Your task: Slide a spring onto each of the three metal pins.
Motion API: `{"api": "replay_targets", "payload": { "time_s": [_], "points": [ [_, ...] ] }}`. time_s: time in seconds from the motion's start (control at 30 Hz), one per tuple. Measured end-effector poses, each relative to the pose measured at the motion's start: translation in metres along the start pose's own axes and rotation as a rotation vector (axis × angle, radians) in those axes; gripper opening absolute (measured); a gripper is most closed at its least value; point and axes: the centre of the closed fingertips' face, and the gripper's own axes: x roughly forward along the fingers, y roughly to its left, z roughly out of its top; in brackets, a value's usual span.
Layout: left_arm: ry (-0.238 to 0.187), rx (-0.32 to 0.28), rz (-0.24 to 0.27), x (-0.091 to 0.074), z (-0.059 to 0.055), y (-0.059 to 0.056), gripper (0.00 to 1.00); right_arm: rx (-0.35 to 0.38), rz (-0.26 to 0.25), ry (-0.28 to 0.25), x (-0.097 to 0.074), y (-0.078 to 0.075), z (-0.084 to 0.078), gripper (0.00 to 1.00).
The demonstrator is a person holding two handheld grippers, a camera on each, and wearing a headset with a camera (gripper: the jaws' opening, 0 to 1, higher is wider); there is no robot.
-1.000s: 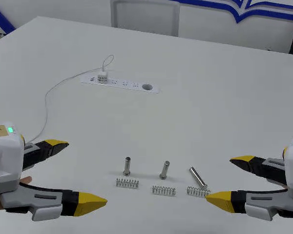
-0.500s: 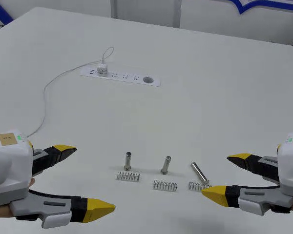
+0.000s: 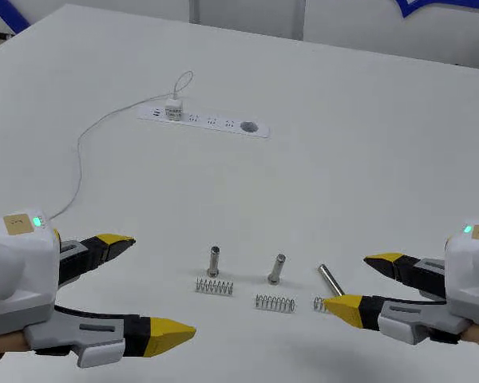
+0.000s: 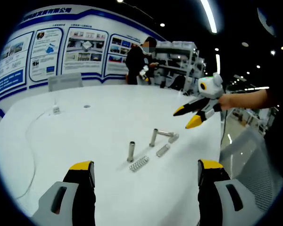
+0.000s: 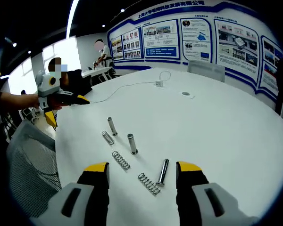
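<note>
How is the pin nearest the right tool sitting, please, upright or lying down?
Lying down: the pin rests lengthwise on the table, unlike the middle pin, which stands on end.

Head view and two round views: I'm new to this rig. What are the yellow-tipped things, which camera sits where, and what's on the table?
No robot arm here: a person holds the left gripper and the right gripper, hand tools with two yellow-tipped jaws each. The head view comes from a headset camera looking down at the table. Each round view comes from a camera riding on one gripper, looking along its jaws. On the table: three metal pins, two standing and one lying flat, three springs in a row beside them, and a power strip with a cable. Both grippers are open and hold nothing; no spring is on a pin yet.
</note>
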Motion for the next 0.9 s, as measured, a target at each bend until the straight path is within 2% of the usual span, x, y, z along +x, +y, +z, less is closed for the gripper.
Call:
{"api": "replay_targets", "payload": {
  "time_s": [0.13,0.23,0.33,0.47,0.77,0.9],
  "points": [
    [-0.006,0.005,0.010,0.001,0.003,0.001,0.91,-0.012,-0.012,0.030,0.010,-0.003,-0.005,0.57],
    [-0.010,0.006,0.014,0.000,0.005,0.002,0.90,0.008,-0.023,0.037,0.014,-0.008,-0.006,0.56],
    [-0.018,0.013,0.029,0.000,0.007,0.005,0.91,0.072,-0.045,0.035,0.019,-0.015,-0.008,0.54],
    [-0.020,0.007,0.041,-0.002,0.008,0.008,0.90,0.150,-0.071,0.031,0.025,-0.025,-0.012,0.45],
    [-0.033,-0.001,0.073,-0.006,0.007,0.017,0.92,0.157,-0.079,0.056,0.034,-0.032,-0.017,0.44],
    [-0.023,0.000,0.075,-0.007,0.005,0.018,0.92,0.138,-0.078,0.082,0.040,-0.036,-0.023,0.42]
  ]
}}
